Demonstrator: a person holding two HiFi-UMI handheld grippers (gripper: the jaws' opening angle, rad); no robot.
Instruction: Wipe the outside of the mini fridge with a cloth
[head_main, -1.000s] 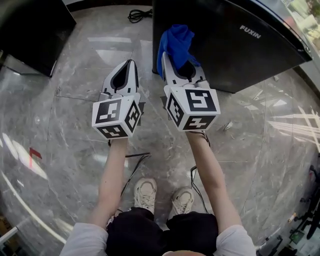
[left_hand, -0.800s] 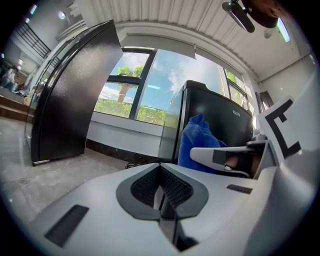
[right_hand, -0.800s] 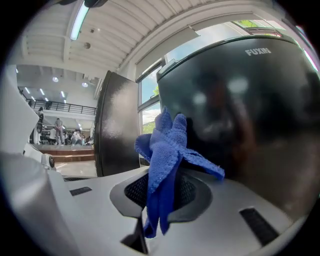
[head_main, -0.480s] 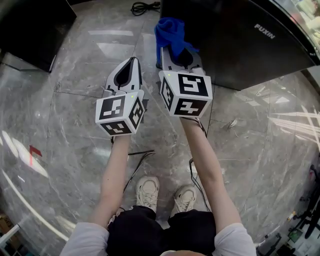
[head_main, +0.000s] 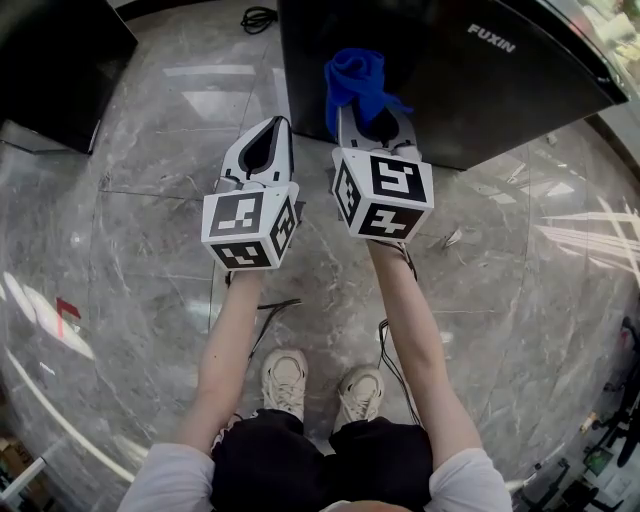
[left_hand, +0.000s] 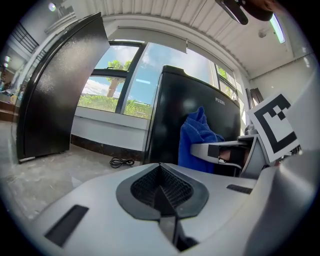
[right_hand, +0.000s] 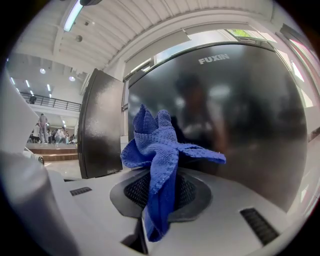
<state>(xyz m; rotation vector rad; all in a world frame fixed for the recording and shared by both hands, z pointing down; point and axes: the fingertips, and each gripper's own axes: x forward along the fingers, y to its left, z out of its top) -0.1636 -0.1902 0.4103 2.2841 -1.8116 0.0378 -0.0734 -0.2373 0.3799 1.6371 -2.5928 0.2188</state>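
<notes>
1. The black mini fridge (head_main: 470, 90) stands on the marble floor (head_main: 150, 230) at the top of the head view. Its far part is cut off by the picture edge.
2. The blue cloth (right_hand: 157, 150) is bunched and pinched between the closed jaws of the right hand-held gripper (right_hand: 160, 187). It is held up before the fridge's glossy face, near the left edge. Whether it touches the face I cannot tell.
3. The left hand-held gripper (left_hand: 160, 167) has its jaws together with nothing between them. It is just beside the right one, over the floor.
4. A wide strip of floor lies between the fridge and a second black cabinet (head_main: 55, 50), which is half cut off at the corner. A coiled cable (head_main: 258, 17) lies near the top edge.
</notes>
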